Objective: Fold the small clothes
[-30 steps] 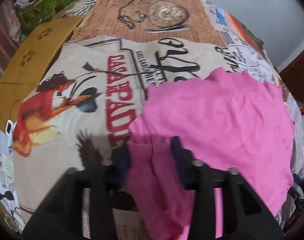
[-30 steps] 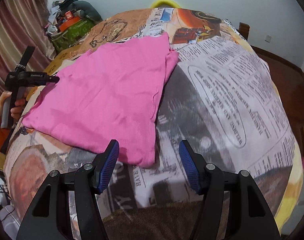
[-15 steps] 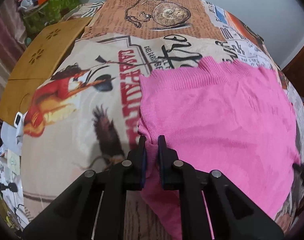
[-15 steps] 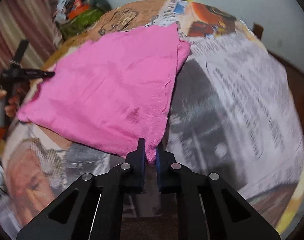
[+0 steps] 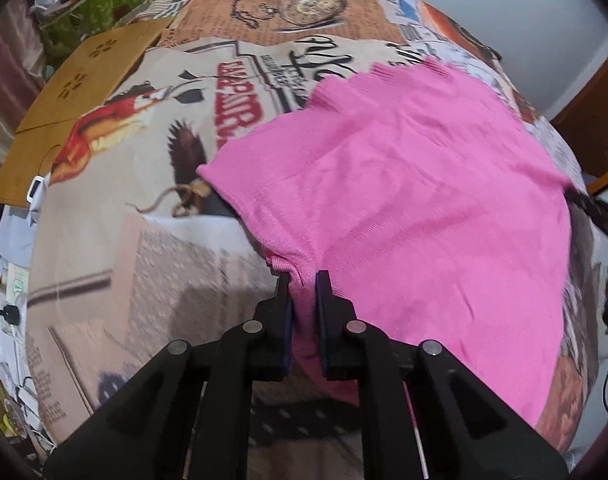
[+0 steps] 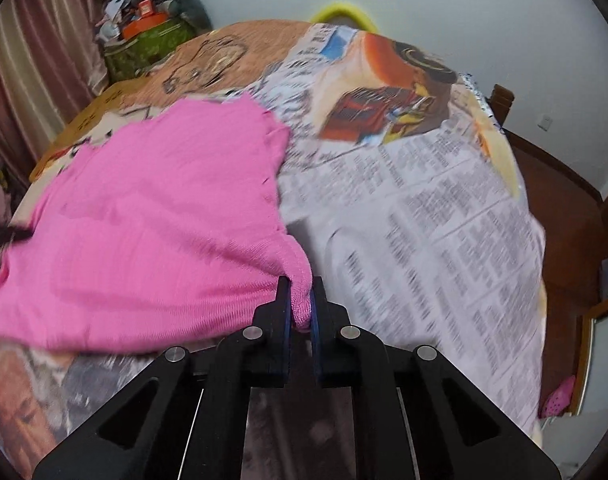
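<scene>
Pink knit top [image 5: 415, 200]: light, floppy, stretchy, so pinch corners. Left gripper [image 5: 302, 280] and right gripper [image 6: 300, 286] each clamp a near corner, jaws nearly closed. Cloth sags between them above the printed bedspread [image 6: 423, 208].

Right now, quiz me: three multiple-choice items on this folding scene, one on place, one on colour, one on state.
1. Where does the garment lie?
A. on the printed cloth
B. on the floor
C. in a basket

2. What colour is the garment?
A. blue
B. pink
C. white

3. How do the right tongs stand?
A. wide open
B. out of view
C. shut on the garment

Answers: 1 A, the garment spreads over the printed cloth. 2 B, its knit is pink all over. 3 C, the right tongs pinch a corner, as do the left tongs.
</scene>
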`<state>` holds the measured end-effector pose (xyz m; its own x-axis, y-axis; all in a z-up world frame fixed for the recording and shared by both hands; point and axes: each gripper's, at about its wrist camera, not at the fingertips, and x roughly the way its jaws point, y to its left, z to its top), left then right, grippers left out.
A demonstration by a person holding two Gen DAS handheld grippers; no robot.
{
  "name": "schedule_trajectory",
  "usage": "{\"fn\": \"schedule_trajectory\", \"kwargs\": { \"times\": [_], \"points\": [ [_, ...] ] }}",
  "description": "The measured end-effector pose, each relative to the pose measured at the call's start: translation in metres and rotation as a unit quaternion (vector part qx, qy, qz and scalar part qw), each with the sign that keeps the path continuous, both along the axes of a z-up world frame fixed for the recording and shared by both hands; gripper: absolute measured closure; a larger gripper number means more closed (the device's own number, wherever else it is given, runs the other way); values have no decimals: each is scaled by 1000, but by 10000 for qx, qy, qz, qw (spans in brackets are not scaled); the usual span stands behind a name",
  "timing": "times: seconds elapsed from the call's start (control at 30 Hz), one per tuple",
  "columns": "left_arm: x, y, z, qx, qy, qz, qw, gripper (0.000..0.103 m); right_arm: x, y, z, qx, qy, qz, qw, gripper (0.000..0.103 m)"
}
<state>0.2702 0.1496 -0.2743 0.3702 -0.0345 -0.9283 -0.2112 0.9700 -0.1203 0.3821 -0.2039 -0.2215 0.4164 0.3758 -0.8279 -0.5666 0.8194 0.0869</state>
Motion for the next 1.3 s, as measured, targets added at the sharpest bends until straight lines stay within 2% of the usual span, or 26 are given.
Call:
{"fn": "schedule_trajectory", "kwargs": {
  "times": [0.07, 0.17, 0.2, 0.23, 0.27, 0.33, 0.37, 0.5, 0.67, 0.83, 1.0, 1.07, 1.1, 1.13, 1.17, 1.3],
  "points": [
    [-2, -6, 3, 23, -17, -94, 10000, 90, 4, 0, 5, 52, -55, -83, 9999, 96],
    [-2, -6, 8, 176, -52, -132, 9997, 68, 2, -1, 14, 226, -93, -55, 9997, 94],
    [-3, -2, 10, 187, -106, -90, 9997, 55, -3, -1, 18, 233, -139, -49, 9996, 90],
    [-3, 3, 13, 182, -170, -27, 9997, 50, -6, 0, 21, 235, -170, -25, 9996, 82],
    [-2, 8, 16, 180, -223, 45, 9996, 50, -14, 0, 25, 247, -229, -1, 9994, 76],
    [1, 20, 20, 150, -269, 160, 9994, 50, -23, -2, 29, 297, -262, -11, 9992, 53],
    [3, 28, 23, 121, -307, 228, 9992, 49, -29, -3, 31, 364, -195, -16, 9991, 51],
    [15, 49, 27, 92, -399, 400, 9984, 46, -42, -8, 29, 726, 195, -183, 9970, 49],
    [35, 62, 17, 271, -260, 434, 9984, 46, -56, -4, 13, 1037, 752, -353, 9911, 49],
    [50, 58, 5, 321, -228, 285, 9988, 46, -53, 9, -6, 1058, 1034, -528, 9876, 49],
    [60, 46, 0, 620, -262, 31, 9977, 46, -38, 22, -19, 1231, 1271, -547, 9827, 49],
    [64, 43, 0, 734, -268, -36, 9969, 46, -34, 27, -20, 1315, 1225, -521, 9823, 50],
    [66, 42, 0, 757, -274, -61, 9967, 46, -35, 28, -20, 1325, 1197, -521, 9825, 61],
    [68, 42, 0, 761, -276, -76, 9967, 45, -35, 30, -21, 1306, 1195, -499, 9829, 82],
    [70, 42, 0, 756, -279, -80, 9967, 45, -33, 32, -23, 1264, 1240, -452, 9832, 90],
    [79, 43, 3, 724, -322, -49, 9968, 44, -34, 33, -22, 1113, 1096, -254, 9874, 94]
  ]
}}
